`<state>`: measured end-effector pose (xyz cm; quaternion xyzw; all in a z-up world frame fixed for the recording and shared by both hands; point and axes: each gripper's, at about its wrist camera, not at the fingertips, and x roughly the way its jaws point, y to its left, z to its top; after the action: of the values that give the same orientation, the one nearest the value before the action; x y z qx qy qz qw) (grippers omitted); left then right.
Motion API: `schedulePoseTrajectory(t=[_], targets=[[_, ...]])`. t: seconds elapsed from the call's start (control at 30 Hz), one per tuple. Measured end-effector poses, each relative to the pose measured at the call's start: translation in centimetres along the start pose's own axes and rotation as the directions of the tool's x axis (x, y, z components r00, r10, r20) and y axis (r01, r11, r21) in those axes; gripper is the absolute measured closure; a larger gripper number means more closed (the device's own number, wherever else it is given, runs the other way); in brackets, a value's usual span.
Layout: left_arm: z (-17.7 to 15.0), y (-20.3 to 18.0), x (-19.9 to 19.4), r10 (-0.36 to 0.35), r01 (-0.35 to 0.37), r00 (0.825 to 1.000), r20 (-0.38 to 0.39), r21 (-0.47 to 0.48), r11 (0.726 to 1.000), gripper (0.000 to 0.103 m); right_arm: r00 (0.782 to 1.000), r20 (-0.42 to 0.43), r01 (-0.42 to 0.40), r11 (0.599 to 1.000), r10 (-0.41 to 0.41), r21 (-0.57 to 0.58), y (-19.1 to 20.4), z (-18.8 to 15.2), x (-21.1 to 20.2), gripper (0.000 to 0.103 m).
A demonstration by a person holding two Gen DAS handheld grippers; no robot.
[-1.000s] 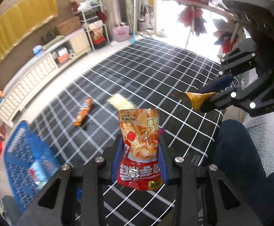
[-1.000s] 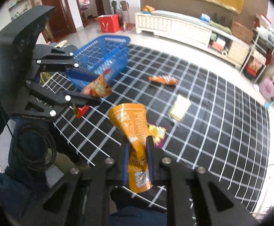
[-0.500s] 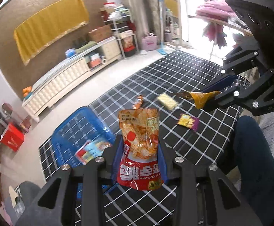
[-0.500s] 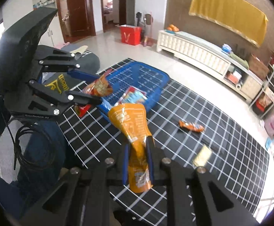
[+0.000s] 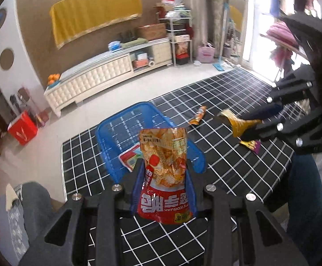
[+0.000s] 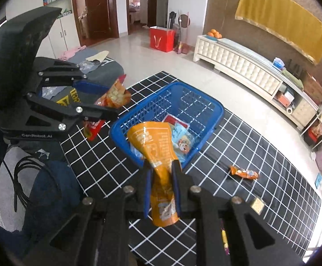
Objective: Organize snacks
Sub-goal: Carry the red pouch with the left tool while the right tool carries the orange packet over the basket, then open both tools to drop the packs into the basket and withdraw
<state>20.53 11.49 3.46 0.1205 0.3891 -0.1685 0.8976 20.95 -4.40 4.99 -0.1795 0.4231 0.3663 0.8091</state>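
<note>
Black grid-patterned mat (image 5: 238, 102) carries a blue basket (image 6: 214, 110); just before it, the left gripper (image 5: 164, 175) clamps a red chip bag (image 5: 163, 168) and the right gripper (image 6: 162, 177) pinches an orange snack pouch (image 6: 158, 153), seemingly for dropping in.

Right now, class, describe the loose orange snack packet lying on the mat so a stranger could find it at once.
Start at the black mat with white grid lines, then find the blue basket. The orange snack packet lies flat on the mat beside the basket, apart from it. Unlike the other packets, no gripper holds it and it isn't in the basket.
</note>
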Motion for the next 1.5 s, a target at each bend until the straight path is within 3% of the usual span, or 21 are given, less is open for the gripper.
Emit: schedulePoseTrajectory(t=[0.13, 0.37, 0.57, 0.77, 1.2, 1.5], targets=[[0.1, 1.8, 1.4, -0.019, 0.019, 1.000, 0.005, -0.050, 0.999, 0.070, 1.000, -0.011, -0.011, 0.999, 0.012, 0.036, -0.6, 1.0, 2.1, 0.082], [-0.5, 3.8, 6.0, -0.036, 0.032, 0.998, -0.052, -0.076, 0.997, 0.070, 0.999, -0.034, -0.028, 0.997, 0.031, 0.066, -2.1, 1.7, 5.2, 0.082], [-0.6, 4.1, 8.7, -0.037, 0.033, 0.997, -0.070, -0.060, 0.998, 0.069, 0.997, -0.052, -0.051, 0.995, 0.055, 0.083, -2.6, 1.9, 6.6, 0.082], [-0.6, 5.8, 10.8, -0.061, 0.048, 0.994, -0.091, -0.137, 0.989, 0.045, 0.996, -0.062, -0.054, 0.994, 0.060, 0.096, -2.9, 1.7, 6.9, 0.082], [-2.1, 7.4, 6.2, -0.022, 0.016, 0.999, -0.032, -0.182, 0.983, 0.042, 0.999, -0.043, -0.030, 0.999, 0.031, 0.038, -0.5, 4.5, 6.5, 0.082], [-2.6, 10.6, 4.9, 0.019, -0.021, 1.000, -0.009, -0.245, 0.969, 0.038, 0.996, -0.075, 0.054, 0.998, -0.056, -0.030, -1.2, 6.9, 10.6, 0.082]])
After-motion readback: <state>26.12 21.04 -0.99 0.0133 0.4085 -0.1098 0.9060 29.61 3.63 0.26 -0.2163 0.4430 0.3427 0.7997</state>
